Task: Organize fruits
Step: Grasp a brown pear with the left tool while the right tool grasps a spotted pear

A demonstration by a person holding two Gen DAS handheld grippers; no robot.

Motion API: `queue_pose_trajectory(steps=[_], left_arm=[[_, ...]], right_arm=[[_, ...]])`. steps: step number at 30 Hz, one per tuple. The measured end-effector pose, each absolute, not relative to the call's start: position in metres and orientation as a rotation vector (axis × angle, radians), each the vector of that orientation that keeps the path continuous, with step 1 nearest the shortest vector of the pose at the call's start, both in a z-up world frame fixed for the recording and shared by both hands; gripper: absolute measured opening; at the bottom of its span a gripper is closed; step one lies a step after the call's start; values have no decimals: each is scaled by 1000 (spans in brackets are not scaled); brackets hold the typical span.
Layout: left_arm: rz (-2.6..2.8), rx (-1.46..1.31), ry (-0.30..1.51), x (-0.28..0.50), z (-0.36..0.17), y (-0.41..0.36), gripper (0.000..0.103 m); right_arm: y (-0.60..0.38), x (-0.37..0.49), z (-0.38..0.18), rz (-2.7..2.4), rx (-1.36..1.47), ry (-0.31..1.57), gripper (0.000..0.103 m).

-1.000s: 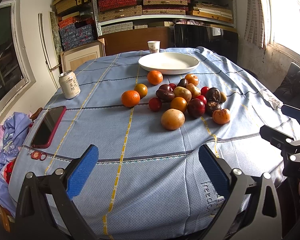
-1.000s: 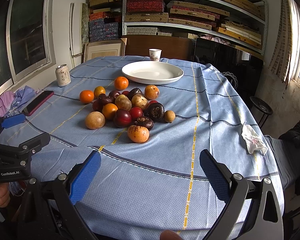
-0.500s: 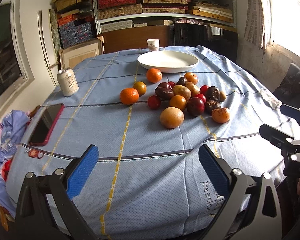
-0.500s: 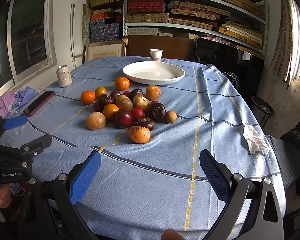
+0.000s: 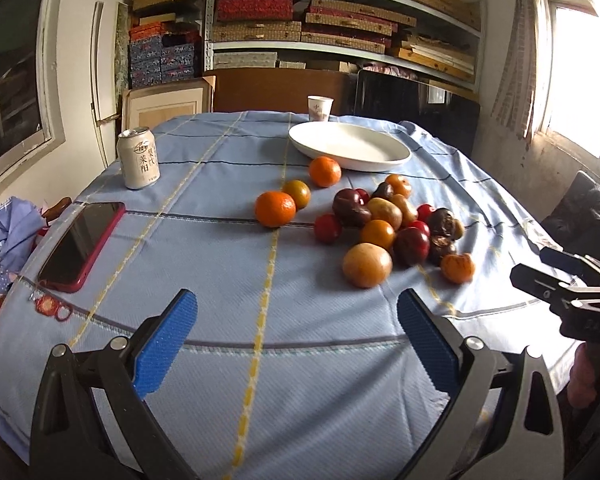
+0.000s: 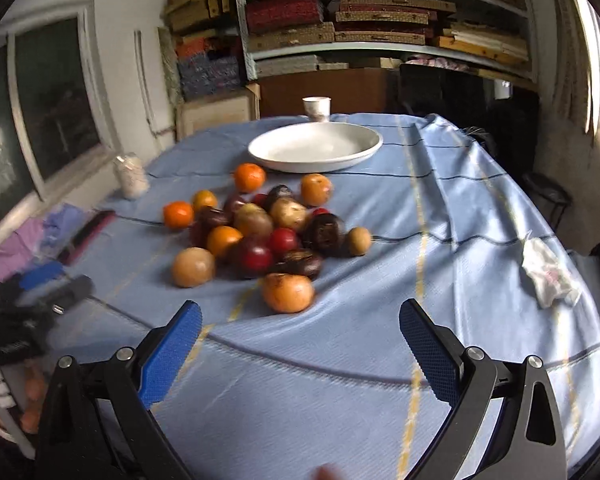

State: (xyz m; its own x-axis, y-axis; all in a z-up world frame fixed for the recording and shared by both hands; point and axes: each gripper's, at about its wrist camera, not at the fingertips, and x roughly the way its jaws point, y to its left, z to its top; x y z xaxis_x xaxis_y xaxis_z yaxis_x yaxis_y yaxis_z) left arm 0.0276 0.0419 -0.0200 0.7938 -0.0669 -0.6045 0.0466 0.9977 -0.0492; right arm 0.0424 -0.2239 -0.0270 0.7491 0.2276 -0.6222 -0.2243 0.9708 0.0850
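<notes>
Both of my grippers are spread wide with nothing between the blue pads. My left gripper hangs over the near edge of the blue tablecloth, and my right gripper does the same on its side, with that view pretty blurry.

From the left one, the fruit pile sits up at about 1 o'clock, a tan round fruit closest to me, with a dark red one just beside it. Three oranges sit a bit apart from the pile at 12 o'clock, the biggest orange nearest. The white plate is further back past the fruit, and a paper cup is behind it.

Off at 10 o'clock I've got a red-cased phone lying flat, and a drink can standing beyond it.

From the right one, an orange-brown fruit is the nearest piece, straight ahead at 12. A crumpled tissue lies at 2 o'clock.
</notes>
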Motion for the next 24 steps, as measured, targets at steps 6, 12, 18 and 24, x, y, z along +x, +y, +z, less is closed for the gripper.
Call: queue_pose_trajectory(steps=[6,12,18,24], left_arm=[[-60,-46,710,56,-24,52,98],[-92,-42,763,73,-32,50,98],[-119,-37,806,91,-38,40,98],[-182,-20,853,108,-44,21,87]], right_arm=[[-207,75,-37,284,-70,754,83],[-196,101,-53,313,-59,841,67],[-198,113,-68,332,-10,904,47],[-206,108,-68,376,47,847,40]])
